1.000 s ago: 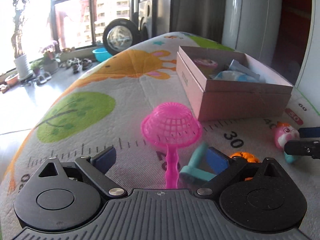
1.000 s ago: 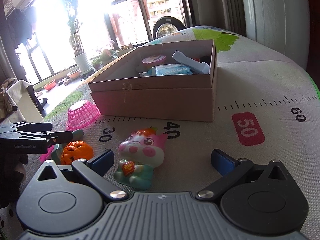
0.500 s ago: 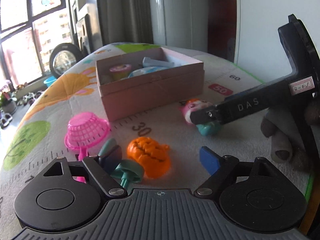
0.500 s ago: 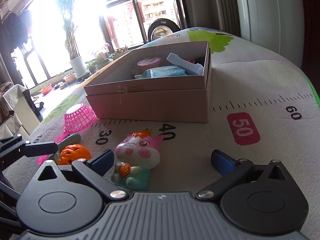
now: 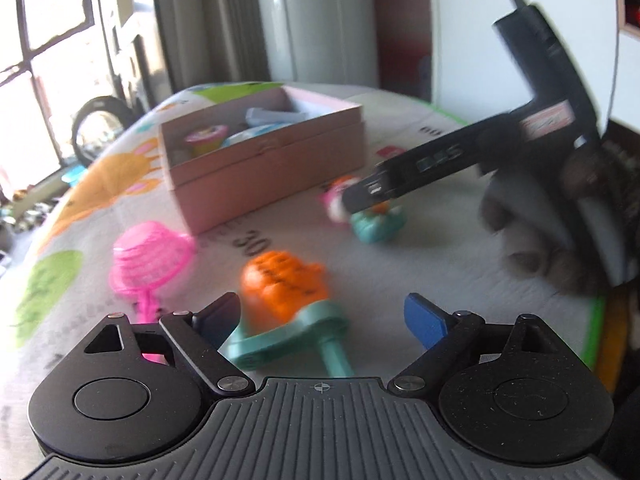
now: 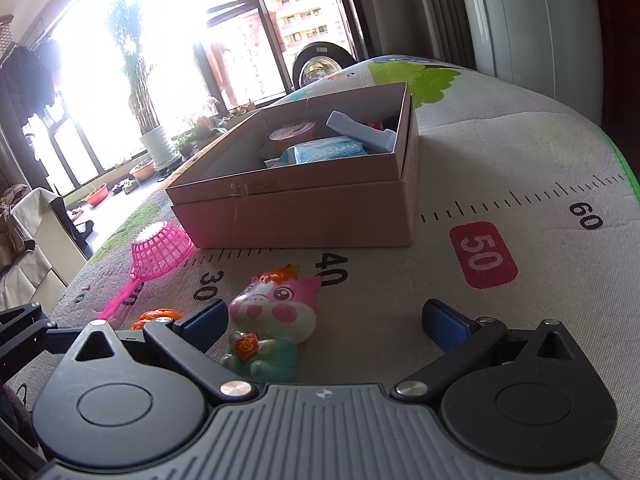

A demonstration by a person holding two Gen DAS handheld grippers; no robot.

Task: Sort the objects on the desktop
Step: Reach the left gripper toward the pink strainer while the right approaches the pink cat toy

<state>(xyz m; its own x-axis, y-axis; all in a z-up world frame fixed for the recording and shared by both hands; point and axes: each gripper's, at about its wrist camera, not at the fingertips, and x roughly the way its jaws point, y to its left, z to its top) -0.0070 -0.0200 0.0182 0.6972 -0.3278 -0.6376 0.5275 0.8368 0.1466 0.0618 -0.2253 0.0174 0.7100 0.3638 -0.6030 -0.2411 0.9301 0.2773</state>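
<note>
The left gripper [image 5: 322, 316] was seen with its blue-padded fingers [image 5: 424, 320] spread wide; the jaws had just been opening again, and nothing was pressed by the pads. Between them on the printed play mat [image 5: 440, 248] lay a ribbed orange plastic pumpkin toy [image 5: 280, 286], with a teal plastic handled toy [image 5: 296, 334] just in front of it, close to the left finger; contact with that finger could not be told because of blur. A pink plastic mesh scoop with a long handle [image 5: 150, 258] was noted to the left, mesh bowl facing down on the mat.

The right gripper [image 6: 324, 324] was also seen with fingers well apart, nothing clamped. A pink-faced, teal-bodied rubber animal figurine [image 6: 272, 320] lay on its back on the mat between the jaws, nearer the left finger, apparently not touched. In the left wrist view the same gripper's black arm was seen reaching over the figurine, held by a gloved hand [image 5: 560, 240].

An open pink cardboard box [image 6: 304, 216] was placed beyond the toys, near the ruler marks printed on the mat. Inside it were seen a pale blue wipes packet [image 6: 326, 152], a small pink round cup [image 6: 292, 134] and a light blue plastic piece [image 6: 360, 132]. The pumpkin was partly hidden behind the right gripper's left finger in the right wrist view.
</note>
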